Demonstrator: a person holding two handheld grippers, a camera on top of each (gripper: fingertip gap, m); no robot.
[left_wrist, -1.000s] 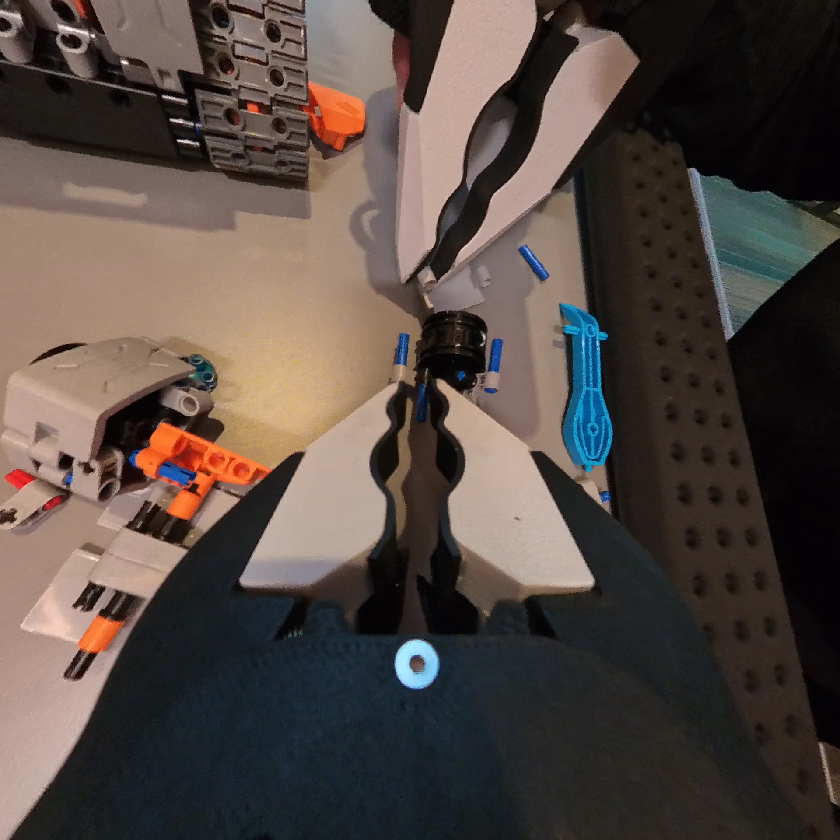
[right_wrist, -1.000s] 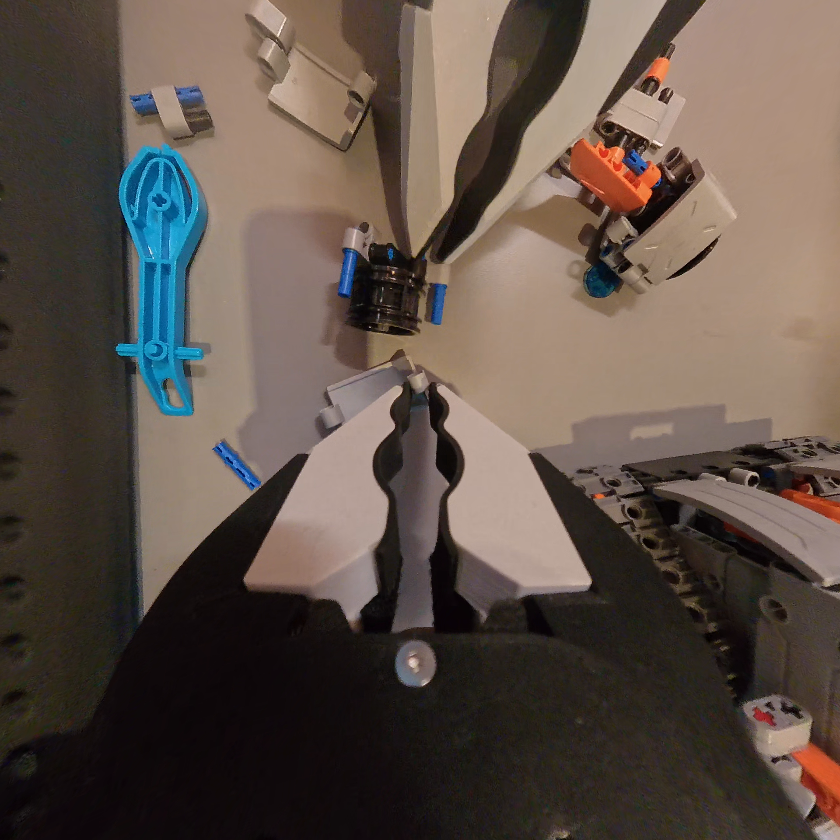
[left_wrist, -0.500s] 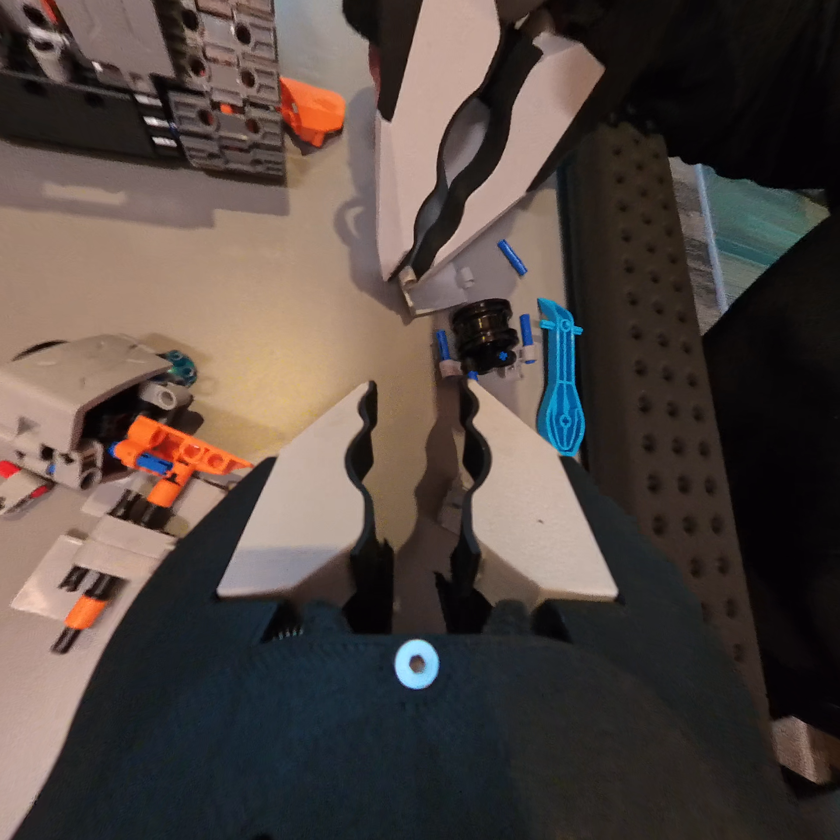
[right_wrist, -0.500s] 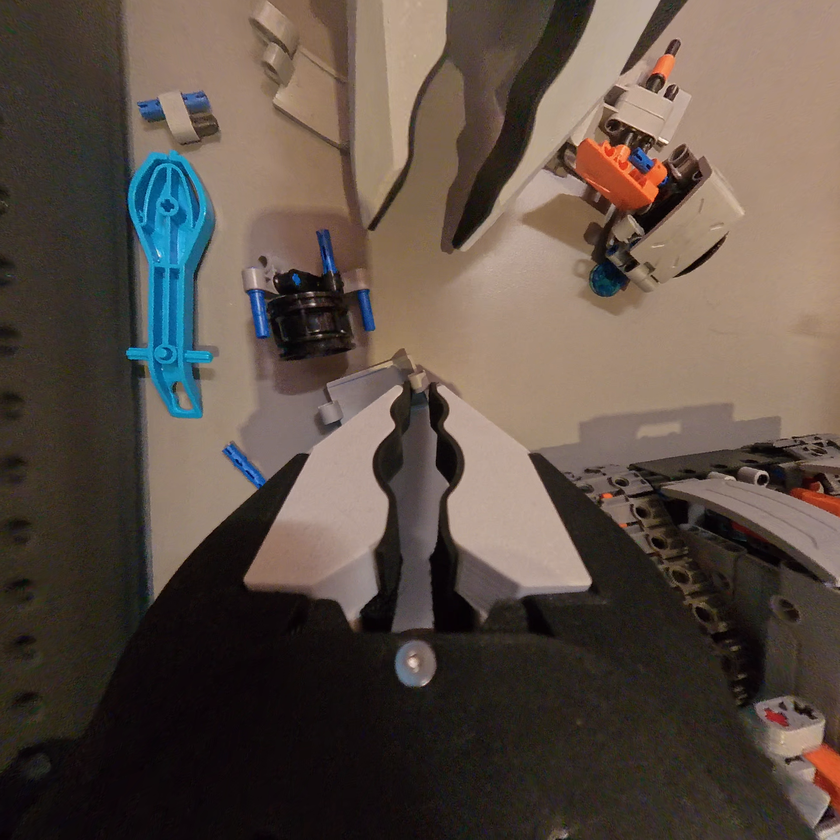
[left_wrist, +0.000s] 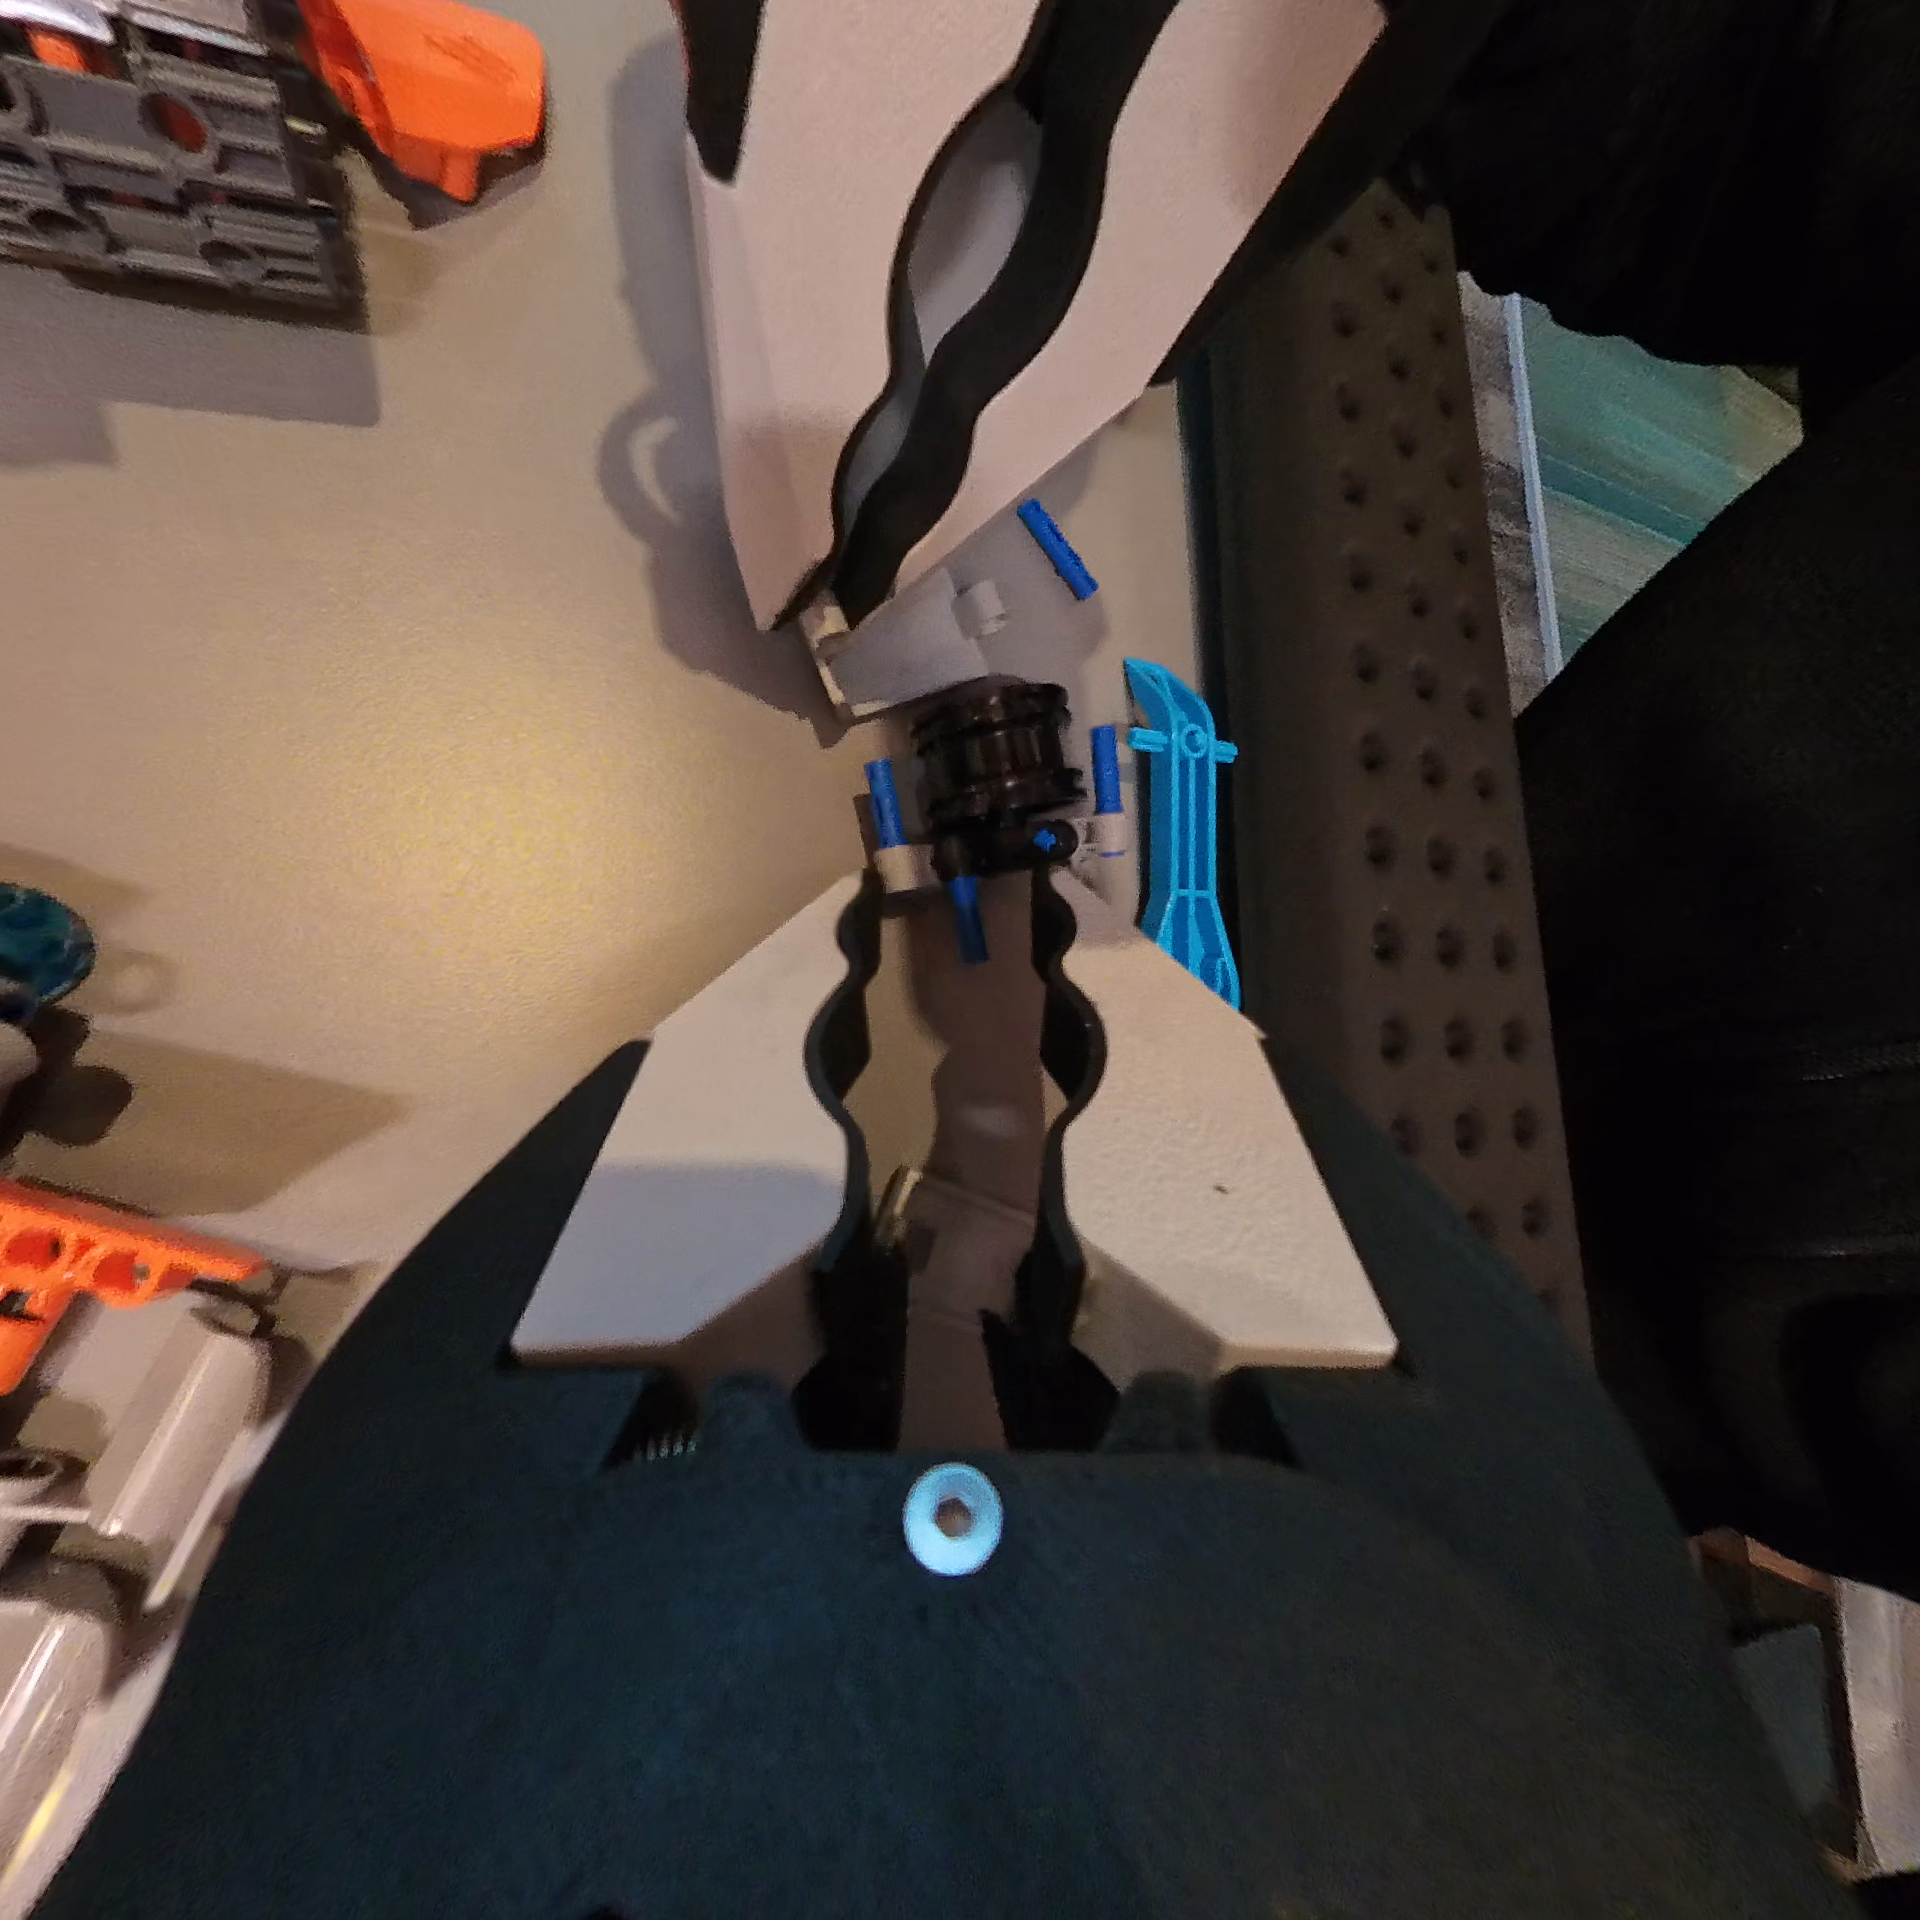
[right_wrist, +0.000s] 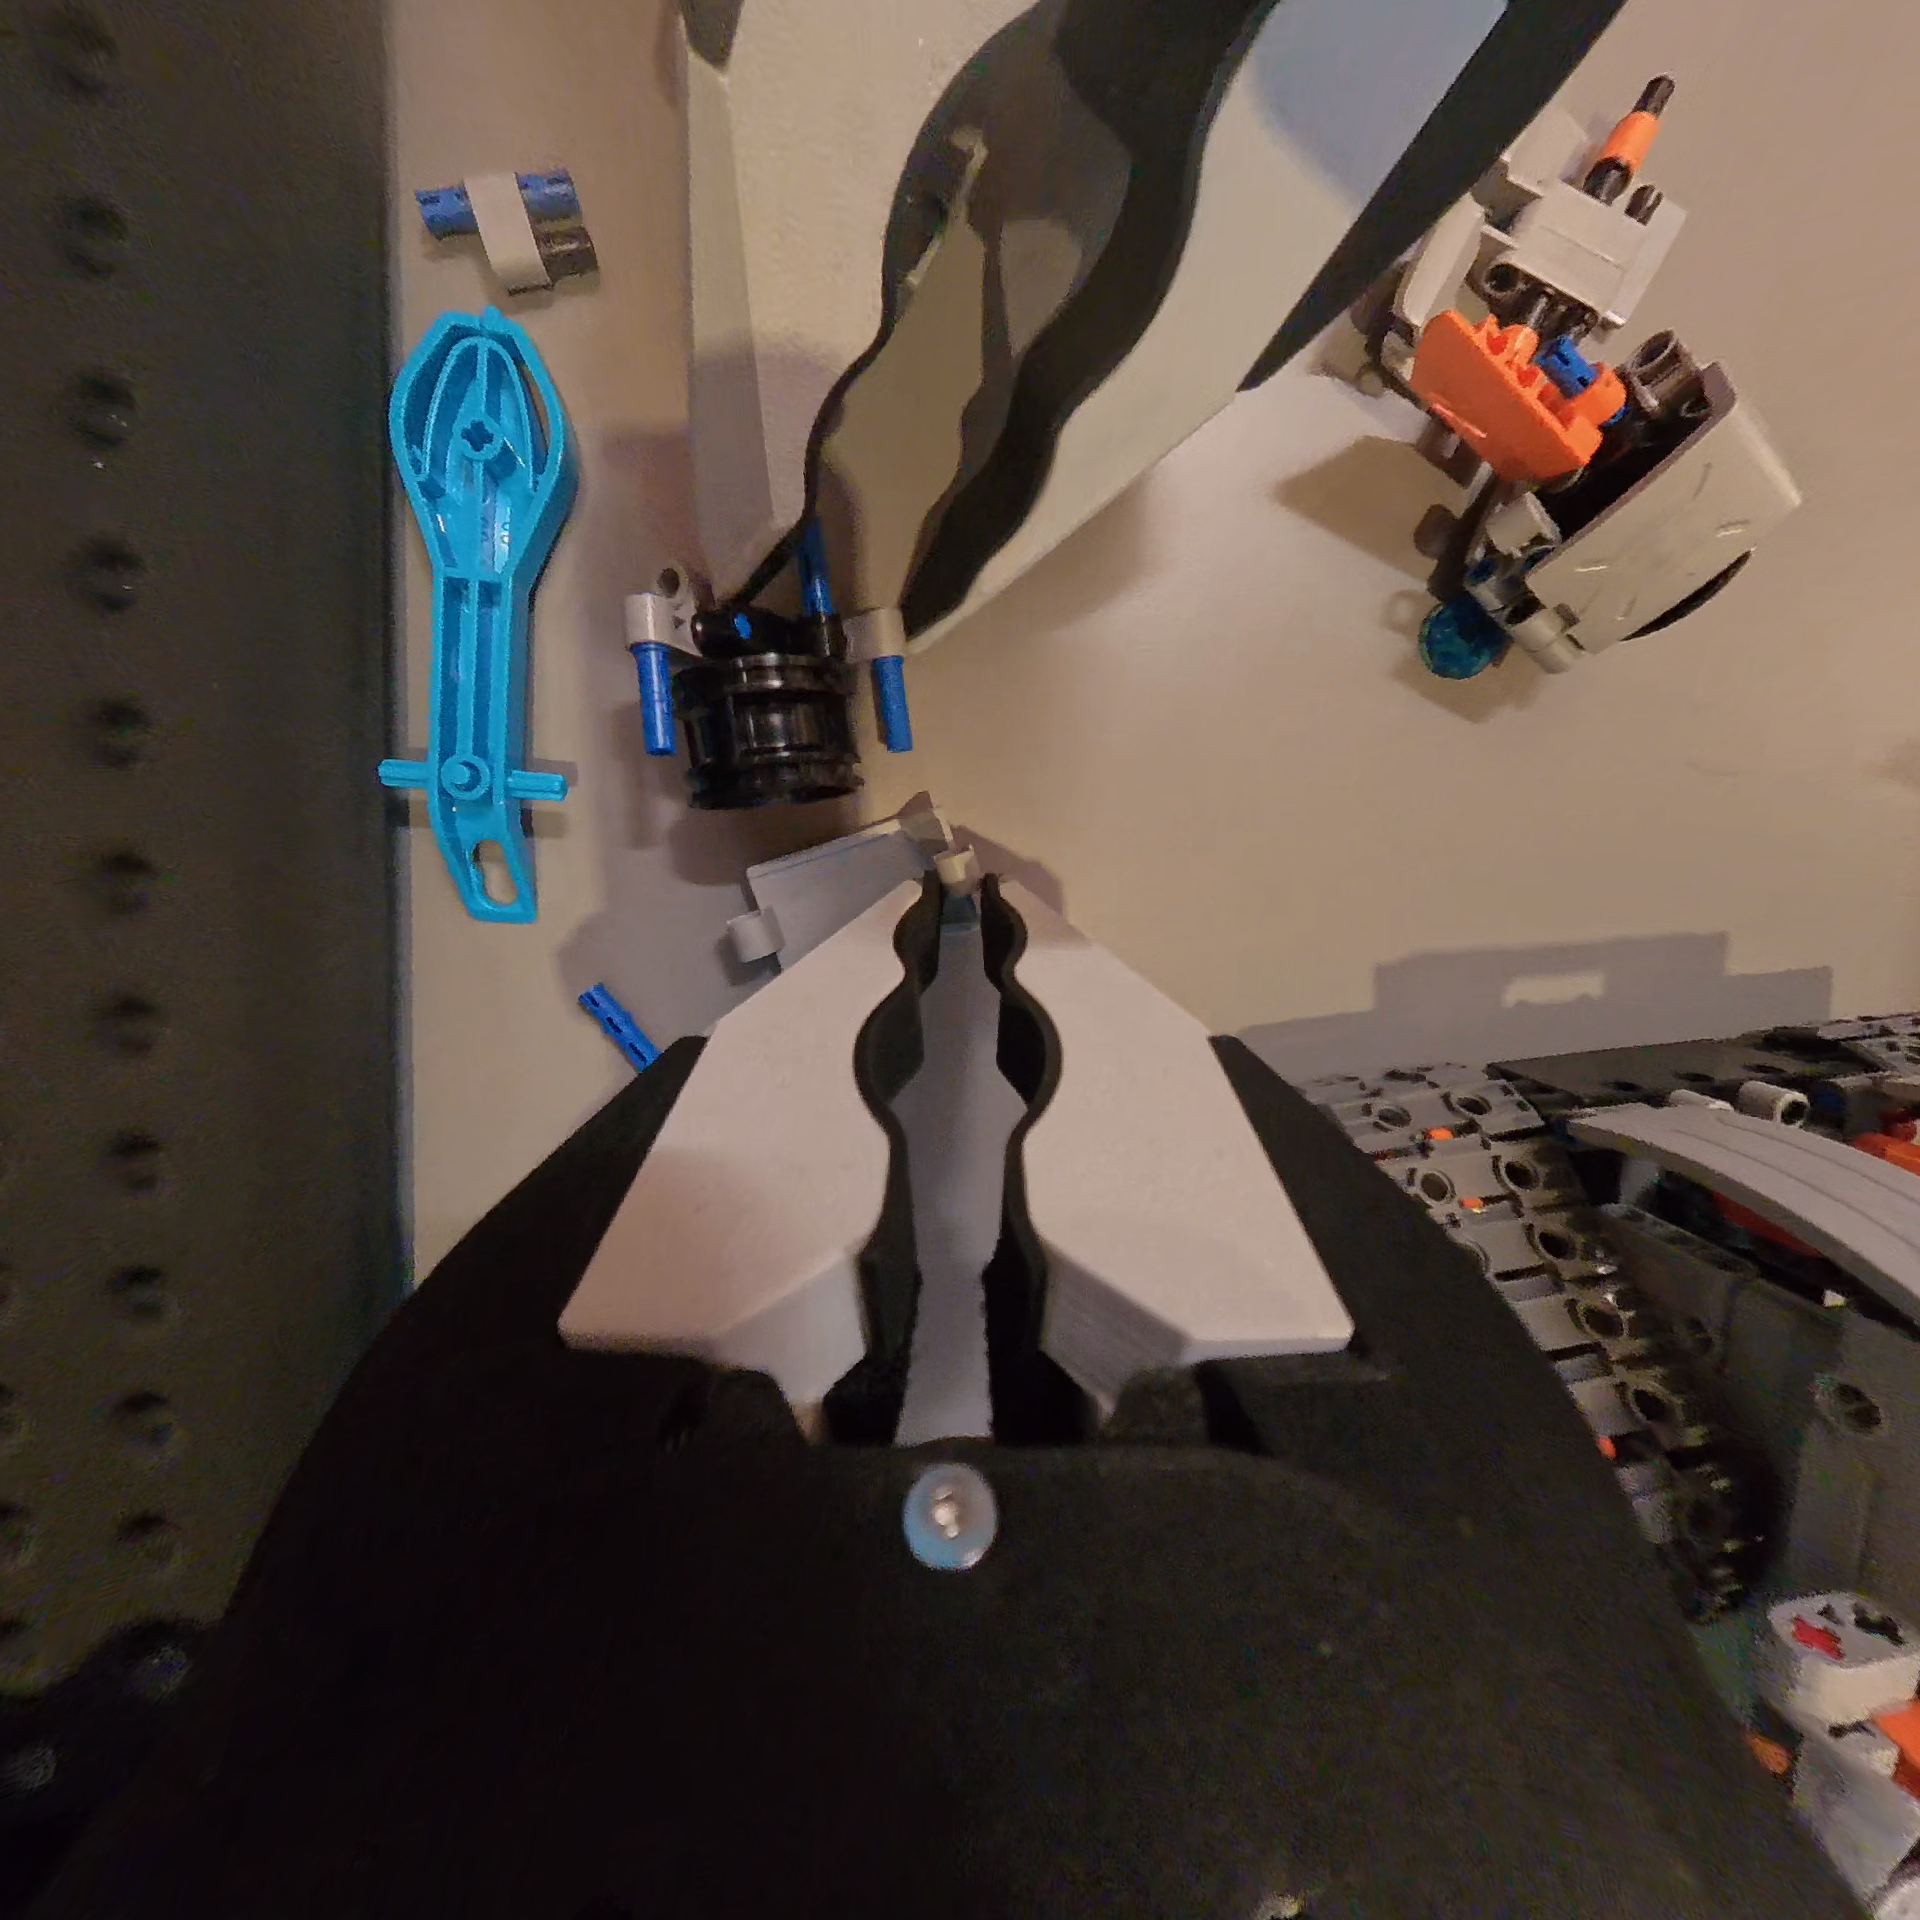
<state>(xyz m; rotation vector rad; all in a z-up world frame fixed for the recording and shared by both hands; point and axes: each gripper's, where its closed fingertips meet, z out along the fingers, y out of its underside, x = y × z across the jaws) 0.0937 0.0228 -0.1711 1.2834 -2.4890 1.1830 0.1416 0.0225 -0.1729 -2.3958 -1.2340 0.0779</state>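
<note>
A black wheel hub with blue pins and grey connectors (left_wrist: 992, 769) lies on the beige table; it also shows in the right wrist view (right_wrist: 769, 727). My left gripper (left_wrist: 951, 894) is open, with its fingertips on either side of the hub's blue pin (left_wrist: 966, 920). In the right wrist view the left gripper (right_wrist: 826, 603) comes in from above the hub. My right gripper (right_wrist: 956, 894) is shut on a flat grey panel piece (right_wrist: 821, 883), just short of the hub. In the left wrist view the right gripper (left_wrist: 826, 613) holds the panel (left_wrist: 904, 655) against the hub's far side.
A light blue lever tool (left_wrist: 1184, 831) (right_wrist: 478, 582) lies beside the hub by a dark perforated mat (left_wrist: 1403, 727) (right_wrist: 187, 727). A loose blue pin (right_wrist: 613, 1023), a grey connector with pins (right_wrist: 509, 229), a grey-orange sub-assembly (right_wrist: 1558, 416) and a large grey model (right_wrist: 1558, 1195) lie around. The gap from one gripper's tips to the other's is roughly 5 centimetres. From the right gripper's tips to the loose blue pin (right_wrist: 613, 1023) is close to 7 centimetres.
My left gripper was shut on the hub's blue pin, opened and let the hub drop to the table. It has now moved forward around the pin again. The right gripper stays shut on the panel.
</note>
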